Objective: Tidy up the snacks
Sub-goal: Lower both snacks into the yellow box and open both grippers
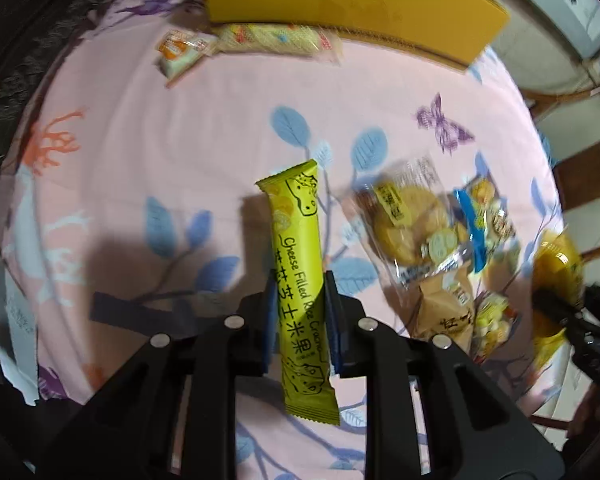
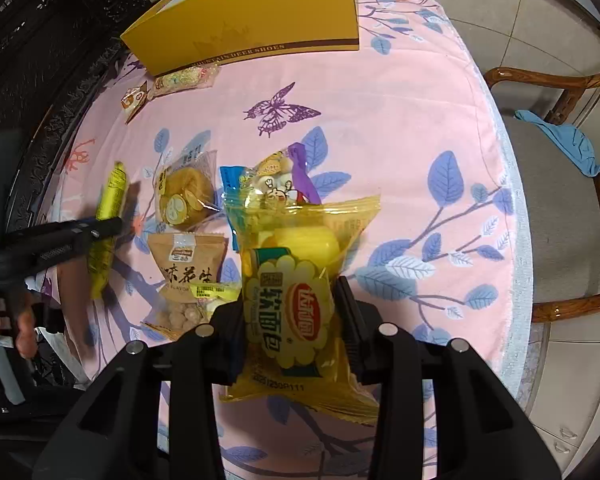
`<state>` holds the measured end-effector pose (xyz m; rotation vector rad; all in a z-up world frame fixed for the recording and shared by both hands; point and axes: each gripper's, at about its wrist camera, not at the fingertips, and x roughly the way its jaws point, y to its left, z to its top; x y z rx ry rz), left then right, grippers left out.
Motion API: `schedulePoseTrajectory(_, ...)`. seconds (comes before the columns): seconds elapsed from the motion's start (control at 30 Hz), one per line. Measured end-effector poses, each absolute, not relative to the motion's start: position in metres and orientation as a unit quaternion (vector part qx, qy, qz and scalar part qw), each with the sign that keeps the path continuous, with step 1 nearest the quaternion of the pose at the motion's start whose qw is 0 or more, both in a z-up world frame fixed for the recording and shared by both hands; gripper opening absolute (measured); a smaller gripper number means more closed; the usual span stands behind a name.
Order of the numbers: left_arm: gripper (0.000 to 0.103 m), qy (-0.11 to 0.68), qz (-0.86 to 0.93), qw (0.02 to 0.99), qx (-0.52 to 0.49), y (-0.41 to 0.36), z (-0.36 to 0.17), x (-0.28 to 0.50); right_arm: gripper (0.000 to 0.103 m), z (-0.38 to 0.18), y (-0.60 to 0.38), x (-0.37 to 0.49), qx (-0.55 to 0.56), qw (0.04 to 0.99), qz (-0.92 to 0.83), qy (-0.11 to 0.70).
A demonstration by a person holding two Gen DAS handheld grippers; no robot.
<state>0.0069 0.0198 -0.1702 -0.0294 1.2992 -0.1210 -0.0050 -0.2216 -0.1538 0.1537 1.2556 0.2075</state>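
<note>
Gripping 1 snack apiece, both tools hold their loads clear of the pink floral counter [image 2: 400,92], likely for carrying to the yellow box [image 2: 260,12] at the far edge. The left hand-held gripper [image 1: 298,320] is clamped across the middle of a green rice cracker stick [image 1: 296,264]; the right hand-held gripper [image 2: 296,312] pinches a yellow bread packet [image 2: 296,288]. Between them and the box lies a loose snack pile [image 2: 192,216], and 2 small packets [image 2: 172,80] sit touching the box's front, crowding the approach

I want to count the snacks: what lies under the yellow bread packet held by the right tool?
Under the bread packet only pink tablecloth shows. Whatever lies directly beneath it is covered.
</note>
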Motion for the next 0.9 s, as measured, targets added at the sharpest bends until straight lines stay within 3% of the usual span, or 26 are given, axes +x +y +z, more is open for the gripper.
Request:
schedulePoseTrajectory(0.3,0.021,0.549,-0.064,0.833,-0.005,0.009,-0.101,0.037,0.040,-0.131,-0.194,0.036,0.060,0.807,0.133,0.572)
schedulePoseTrajectory(0.63,0.021,0.493,-0.051,0.868,-0.017,-0.018,-0.033,0.176,0.040,-0.037,-0.162,0.188,0.075,0.861,0.148,0.480)
schedulePoseTrajectory(0.9,0.021,0.477,-0.048,0.877,-0.023,-0.017,-0.004,0.255,0.040,-0.007,-0.165,0.254,0.069,0.879,0.130,0.453)
